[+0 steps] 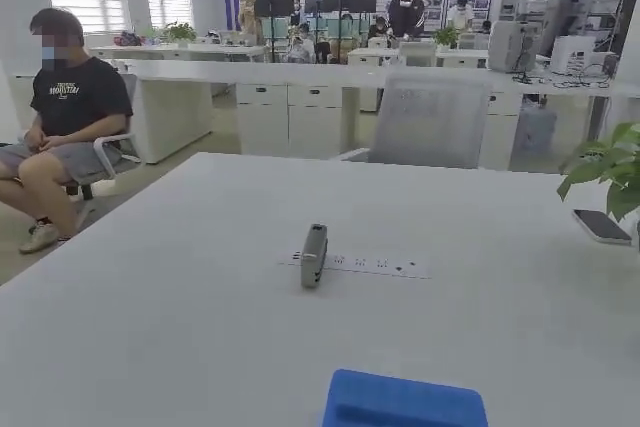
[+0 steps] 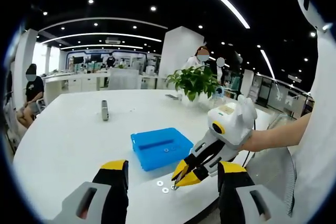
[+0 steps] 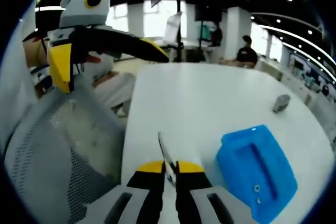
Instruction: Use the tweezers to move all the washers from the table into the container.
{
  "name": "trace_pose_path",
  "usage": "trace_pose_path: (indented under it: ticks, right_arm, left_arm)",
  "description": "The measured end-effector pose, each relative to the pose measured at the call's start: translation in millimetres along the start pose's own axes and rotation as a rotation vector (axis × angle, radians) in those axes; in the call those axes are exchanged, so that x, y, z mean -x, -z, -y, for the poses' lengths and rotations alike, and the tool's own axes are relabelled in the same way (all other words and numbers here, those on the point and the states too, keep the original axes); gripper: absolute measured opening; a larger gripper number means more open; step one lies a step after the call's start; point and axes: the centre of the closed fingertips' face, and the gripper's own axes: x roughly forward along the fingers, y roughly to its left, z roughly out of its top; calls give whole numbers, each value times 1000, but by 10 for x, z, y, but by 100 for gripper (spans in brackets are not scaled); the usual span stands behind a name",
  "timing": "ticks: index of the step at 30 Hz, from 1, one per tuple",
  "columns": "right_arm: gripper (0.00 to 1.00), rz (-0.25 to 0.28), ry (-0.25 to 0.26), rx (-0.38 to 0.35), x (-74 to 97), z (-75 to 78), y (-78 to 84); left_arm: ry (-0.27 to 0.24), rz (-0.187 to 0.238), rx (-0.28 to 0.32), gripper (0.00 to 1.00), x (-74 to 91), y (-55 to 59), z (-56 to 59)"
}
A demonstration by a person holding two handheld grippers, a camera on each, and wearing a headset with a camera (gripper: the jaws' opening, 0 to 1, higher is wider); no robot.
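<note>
We saw right gripper (image 3: 169,169) clamped on tweezers (image 3: 163,149). Tips sat just beside two washers (image 2: 160,183) on table (image 2: 73,129), near blue container (image 2: 149,162); two more washers lay inside. Left gripper (image 3: 110,69) jaws spread, empty.

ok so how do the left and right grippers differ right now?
Jaws: the left gripper is wide open and holds nothing; the right gripper is shut on the tweezers.
Pose: the right gripper points down at the table, with the tweezers' tip beside two washers near the blue container; the left gripper appears held back off the table edge, above a mesh chair.
Shared: black jaws with yellow tips, pale bodies.
</note>
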Motion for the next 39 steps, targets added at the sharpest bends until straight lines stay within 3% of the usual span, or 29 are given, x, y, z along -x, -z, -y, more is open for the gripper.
trace_pose_path:
  ticks: [4, 7, 10, 19, 24, 32, 39]
  right_arm:
    - [2, -1, 40, -21, 13, 76, -5]
    - [2, 55, 62, -83, 68, 113, -63]
    - [2, 117, 57, -173, 166, 145, -139]
    - [2, 177, 77, -272, 348, 313, -225]
    - [3, 202, 84, -286, 428, 425, -308]
    - [3, 256, 109, -319, 610, 781, -448]
    - [3, 309, 136, -391, 733, 1043, -509]
  left_arm:
    - [0, 5, 0, 69, 5, -17, 4]
    - [-3, 4, -3, 69, 15, -15, 0]
    - [-5, 6, 2, 69, 26, -9, -8]
    - [-8, 9, 3, 69, 20, -5, -9]
    - [-11, 10, 4, 69, 38, 2, -9]
    - [-33, 25, 12, 68, 91, -17, -75]
    - [-37, 24, 16, 68, 116, -11, -43]
